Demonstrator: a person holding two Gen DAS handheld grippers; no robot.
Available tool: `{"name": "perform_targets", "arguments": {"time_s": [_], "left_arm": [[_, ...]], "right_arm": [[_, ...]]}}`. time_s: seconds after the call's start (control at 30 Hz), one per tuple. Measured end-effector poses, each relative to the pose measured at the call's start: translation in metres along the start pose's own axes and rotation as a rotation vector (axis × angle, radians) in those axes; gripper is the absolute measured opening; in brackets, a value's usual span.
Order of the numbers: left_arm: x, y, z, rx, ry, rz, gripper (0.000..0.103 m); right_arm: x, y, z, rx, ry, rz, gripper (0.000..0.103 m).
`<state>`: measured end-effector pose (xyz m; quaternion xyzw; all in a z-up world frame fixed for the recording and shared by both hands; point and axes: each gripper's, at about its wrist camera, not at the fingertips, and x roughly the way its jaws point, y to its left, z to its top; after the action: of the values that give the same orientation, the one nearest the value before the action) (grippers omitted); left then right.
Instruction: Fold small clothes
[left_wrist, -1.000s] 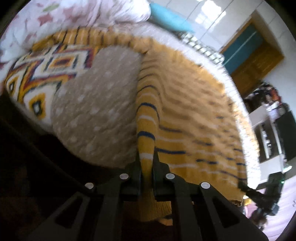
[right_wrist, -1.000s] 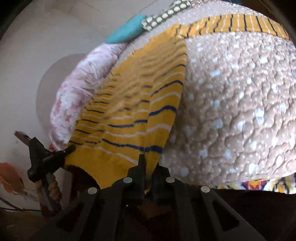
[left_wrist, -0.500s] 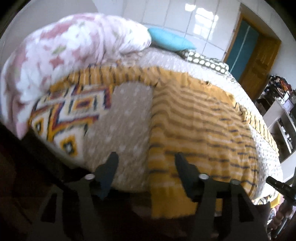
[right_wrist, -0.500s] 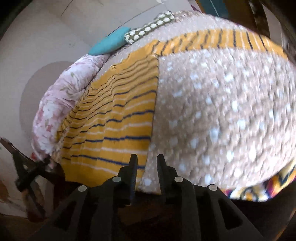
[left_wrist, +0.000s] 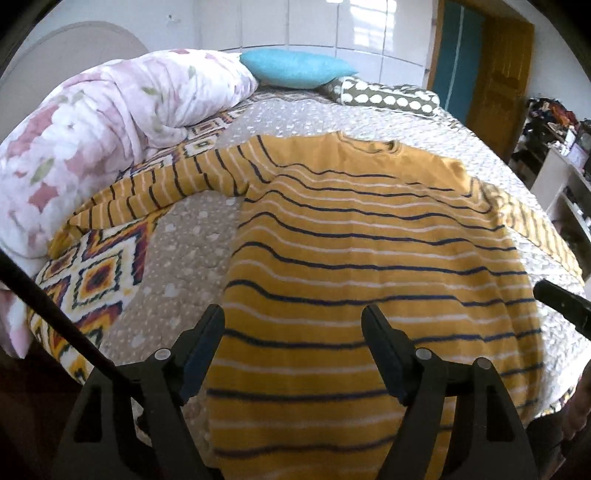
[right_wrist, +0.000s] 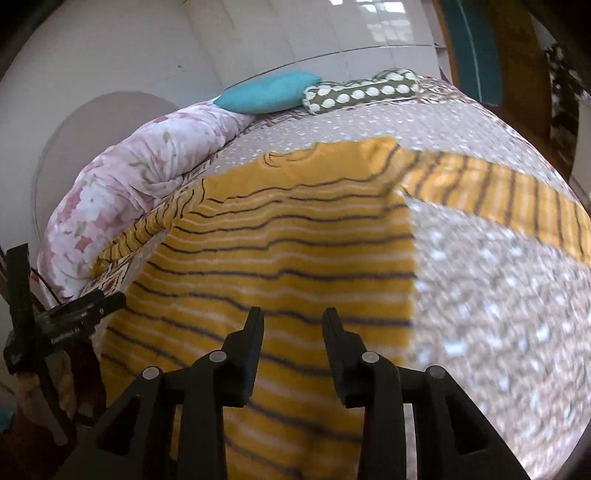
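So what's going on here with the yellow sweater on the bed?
A person with a gripper in each hand is folding a striped yellow sweater spread flat on the bed. The left gripper and right gripper have just been opening; both now hang open above the hem, holding nothing. Both sleeves lie stretched out sideways, unfolded.

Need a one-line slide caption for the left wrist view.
Open left gripper above mustard striped knit sweater spread flat on dotted quilted bedspread.
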<state>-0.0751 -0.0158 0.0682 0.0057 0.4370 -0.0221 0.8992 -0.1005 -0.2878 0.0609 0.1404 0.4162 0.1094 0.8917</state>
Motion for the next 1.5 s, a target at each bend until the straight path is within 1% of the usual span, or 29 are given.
{"name": "perform_targets", "arguments": {"time_s": [0.13,0.23,0.37,0.43,0.53,0.57,0.67,0.7,0.73,0.77,0.8,0.87,0.93,1.07,1.13,1.17,1.23,1.27,1.3,1.33,1.37,1.4,1.47,1.5], "left_arm": [[0.014,0.009,0.007,-0.022,0.018,0.011,0.075],[0.017,0.023,0.012,-0.052,0.012,0.004,0.075],[0.023,0.066,0.023,-0.157,0.005,-0.006,0.076],[0.028,0.101,0.028,-0.239,-0.01,0.015,0.077],[0.043,0.164,0.035,-0.382,-0.036,0.072,0.078],[0.047,0.181,0.036,-0.421,-0.039,0.078,0.078],[0.071,0.24,0.038,-0.58,-0.022,0.066,0.078],[0.082,0.261,0.037,-0.653,-0.009,0.048,0.078],[0.088,0.274,0.036,-0.691,-0.005,0.032,0.078],[0.098,0.292,0.034,-0.76,0.004,0.017,0.078],[0.102,0.302,0.033,-0.805,-0.001,0.01,0.078],[0.109,0.322,0.032,-0.89,-0.042,-0.01,0.078],[0.111,0.332,0.038,-0.911,-0.062,0.007,0.078],[0.115,0.338,0.056,-0.87,-0.063,0.126,0.078],[0.117,0.348,0.062,-0.872,-0.068,0.149,0.077],[0.117,0.351,0.064,-0.88,-0.07,0.153,0.073],[0.119,0.363,0.068,-0.885,-0.062,0.152,0.06],[0.12,0.366,0.069,-0.878,-0.05,0.15,0.038],[0.122,0.368,0.07,-0.861,-0.027,0.141,0.012],[0.121,0.366,0.069,-0.85,-0.008,0.132,0.006],[0.117,0.364,0.069,-0.842,-0.006,0.128,0.005],[0.108,0.358,0.072,-0.823,-0.025,0.135,0.005],[0.09,0.342,0.082,-0.762,-0.057,0.145,0.005],[0.077,0.329,0.089,-0.723,-0.08,0.136,0.005]], "right_arm": [[0.035,0.005,0.016,0.002,0.02,-0.008,0.036],[0.06,0.006,0.021,-0.016,0.034,-0.033,0.036],[0.089,0.002,0.016,-0.023,0.068,-0.069,0.036],[0.094,0.0,0.012,-0.028,0.049,-0.072,0.037],[0.094,0.003,0.008,-0.056,0.025,-0.075,0.042],[0.094,0.005,0.007,-0.064,0.021,-0.077,0.042],[0.094,0.007,0.004,-0.085,0.011,-0.079,0.046],[0.095,0.007,0.003,-0.087,0.009,-0.077,0.047],[0.095,0.007,0.003,-0.087,0.008,-0.076,0.048],[0.094,0.007,0.003,-0.088,0.006,-0.076,0.049],[0.094,0.007,0.002,-0.088,0.004,-0.076,0.049],[0.095,0.008,0.002,-0.091,0.001,-0.077,0.049],[0.096,0.009,0.001,-0.099,0.0,-0.075,0.052],[0.098,0.013,0.0,-0.121,0.002,-0.084,0.056],[0.099,0.015,-0.001,-0.13,0.001,-0.09,0.057],[0.098,0.014,-0.001,-0.131,0.001,-0.09,0.057],[0.098,0.014,-0.001,-0.13,-0.001,-0.087,0.058],[0.098,0.014,-0.001,-0.13,0.0,-0.088,0.058],[0.099,0.015,-0.001,-0.129,-0.001,-0.087,0.058],[0.099,0.015,-0.001,-0.129,-0.001,-0.087,0.058],[0.099,0.015,-0.001,-0.129,-0.001,-0.087,0.058],[0.099,0.016,-0.001,-0.13,-0.001,-0.087,0.058],[0.099,0.015,-0.001,-0.129,-0.002,-0.084,0.058],[0.099,0.015,-0.001,-0.128,-0.002,-0.081,0.058]]}}
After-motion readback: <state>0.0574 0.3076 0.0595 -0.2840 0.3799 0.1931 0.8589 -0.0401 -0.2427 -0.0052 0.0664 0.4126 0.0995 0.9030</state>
